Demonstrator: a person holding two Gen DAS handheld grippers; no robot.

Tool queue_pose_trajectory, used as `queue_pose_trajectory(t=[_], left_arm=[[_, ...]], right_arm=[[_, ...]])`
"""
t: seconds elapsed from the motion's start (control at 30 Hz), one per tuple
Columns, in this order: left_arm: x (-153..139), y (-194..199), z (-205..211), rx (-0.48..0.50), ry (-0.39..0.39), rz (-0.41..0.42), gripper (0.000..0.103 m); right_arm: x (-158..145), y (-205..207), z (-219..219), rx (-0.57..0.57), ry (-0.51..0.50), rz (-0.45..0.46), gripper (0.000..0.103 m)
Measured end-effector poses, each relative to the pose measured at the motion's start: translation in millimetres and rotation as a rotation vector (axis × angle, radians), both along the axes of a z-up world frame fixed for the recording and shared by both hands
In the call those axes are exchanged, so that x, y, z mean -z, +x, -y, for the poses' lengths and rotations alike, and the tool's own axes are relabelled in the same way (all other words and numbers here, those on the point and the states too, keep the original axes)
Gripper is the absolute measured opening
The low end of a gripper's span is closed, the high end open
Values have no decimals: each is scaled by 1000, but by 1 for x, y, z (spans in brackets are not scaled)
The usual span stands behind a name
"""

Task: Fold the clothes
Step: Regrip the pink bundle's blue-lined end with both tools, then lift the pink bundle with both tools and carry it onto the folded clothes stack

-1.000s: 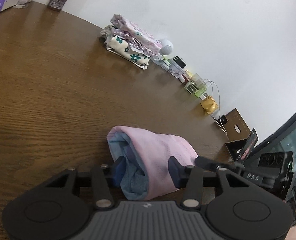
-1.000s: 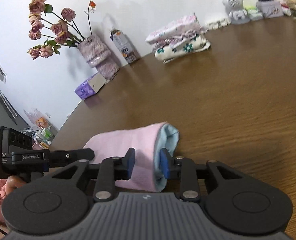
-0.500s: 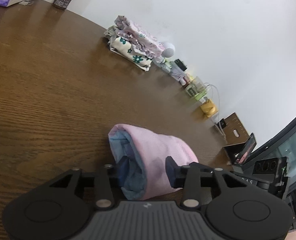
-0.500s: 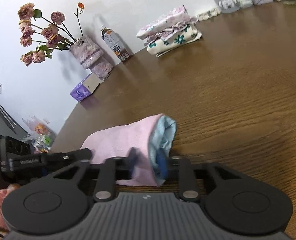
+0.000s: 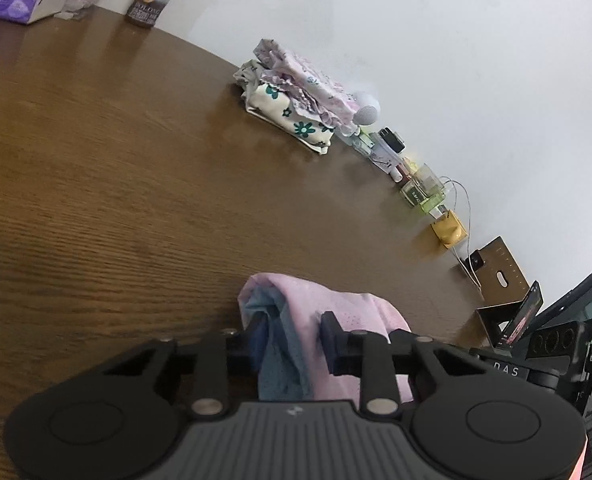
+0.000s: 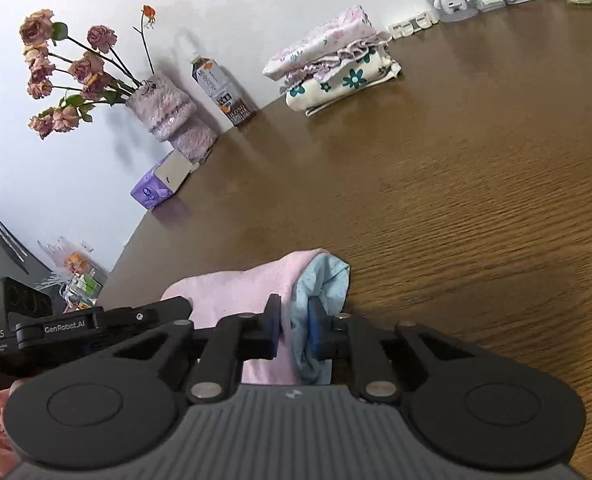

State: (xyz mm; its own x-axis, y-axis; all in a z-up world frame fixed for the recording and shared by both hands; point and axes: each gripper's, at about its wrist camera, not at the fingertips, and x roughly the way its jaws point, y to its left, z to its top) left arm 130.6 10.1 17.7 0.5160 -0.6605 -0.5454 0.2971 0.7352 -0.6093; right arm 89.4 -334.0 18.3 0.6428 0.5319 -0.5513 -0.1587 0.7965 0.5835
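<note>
At lower centre, each claw, left [image 5: 292, 340] and right [image 6: 294, 326], pinches an end of the folded pink-and-blue garment [image 5: 335, 320], seemingly nearly ready to join the floral stack [image 6: 331, 68].

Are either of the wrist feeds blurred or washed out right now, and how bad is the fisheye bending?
Left wrist: wooden table smeared, folded stack soft, table edge bowed, corners vignetted. Right wrist: sharper, grain crisp, flowers casting faint wall shadows, soft glare beside the pink garment. Neither washed out.
</note>
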Motion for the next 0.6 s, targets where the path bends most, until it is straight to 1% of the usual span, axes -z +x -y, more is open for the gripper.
queue_pose_trajectory(t=[0.03,0.07,0.1,0.17,0.2,0.27,0.3,0.33,0.4,0.43,0.5,0.53,0.6], left_arm=[[-3,-3,-4,-12,0,8,52],[-7,-7,-8,-26,0,16,67],[-11,-12,-12,-45,8,34,70],[-15,-15,-20,-59,12,19,70],[-14,-14,-23,-59,1,-6,71],[-7,-8,-26,-45,-26,-72,71],[-1,-2,-26,-38,-33,-119,71],[1,1,-24,-24,-50,-136,69],[6,7,-21,4,-87,-165,69],[8,9,-18,14,-96,-171,68],[10,13,-13,27,-106,-188,61],[12,14,-11,30,-112,-194,55],[17,16,-8,31,-129,-203,51]], right_arm=[[-3,-3,4,7,-1,6,36],[-6,-6,8,16,-5,14,45],[-7,-8,12,20,-5,16,51],[-8,-9,19,17,6,4,51],[-6,-8,21,10,16,-11,51],[2,-3,23,-2,39,-50,51],[6,0,23,-13,57,-67,51],[10,3,22,-25,78,-82,49],[15,7,22,-40,122,-102,48],[17,10,21,-42,139,-113,44],[21,14,19,-46,162,-127,38],[23,15,18,-50,174,-132,37],[26,16,17,-54,200,-134,37]])
